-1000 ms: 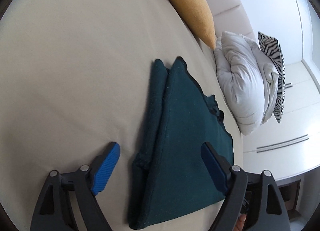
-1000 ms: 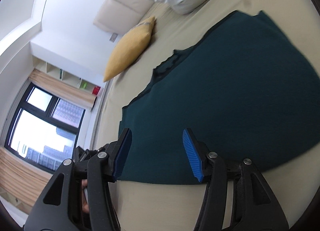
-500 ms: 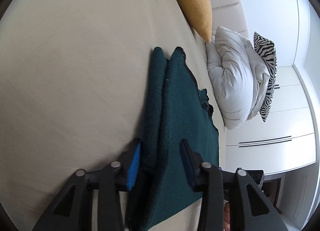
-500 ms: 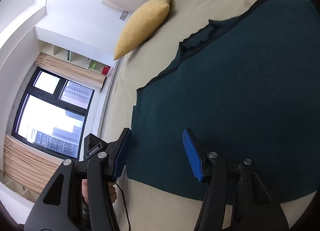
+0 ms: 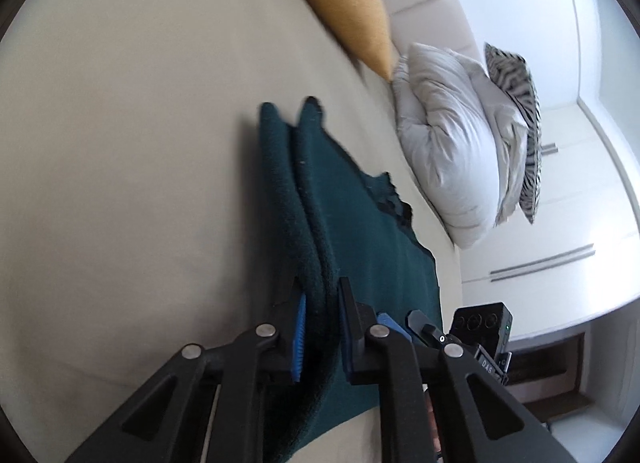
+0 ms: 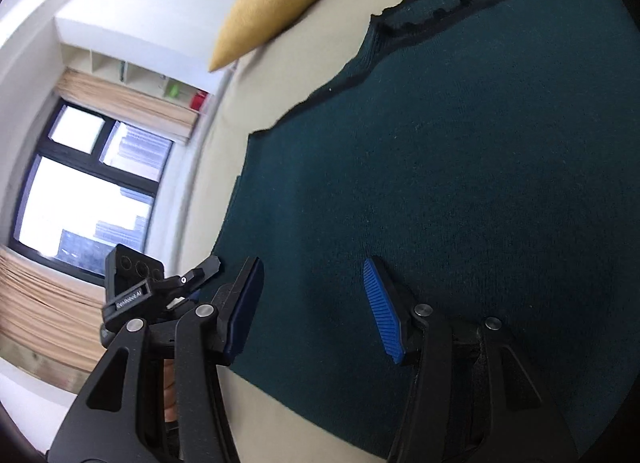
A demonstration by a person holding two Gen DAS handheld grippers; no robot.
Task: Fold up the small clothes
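Observation:
A dark green knitted garment [image 5: 360,231] lies on the beige bed sheet [image 5: 140,143], with its near edge folded over in two layers. My left gripper [image 5: 320,327] is shut on that folded edge, the cloth pinched between the blue pads [image 5: 301,337]. In the right wrist view the same garment [image 6: 460,151] lies flat, its neckline toward the far end. My right gripper [image 6: 316,307] is open, its jaws spread over the garment's near edge, holding nothing. The left gripper's body [image 6: 136,283] shows at the garment's left corner.
A yellow cushion [image 5: 340,3], a white pillow [image 5: 452,143] and a zebra-striped cushion [image 5: 520,123] lie at the head of the bed. White cupboards [image 5: 560,255] stand beyond the bed's edge. A window [image 6: 88,191] and shelves [image 6: 140,75] are at the left.
My left gripper closed from wide open onto the garment's folded edge. My right gripper moved forward over the garment and stayed open.

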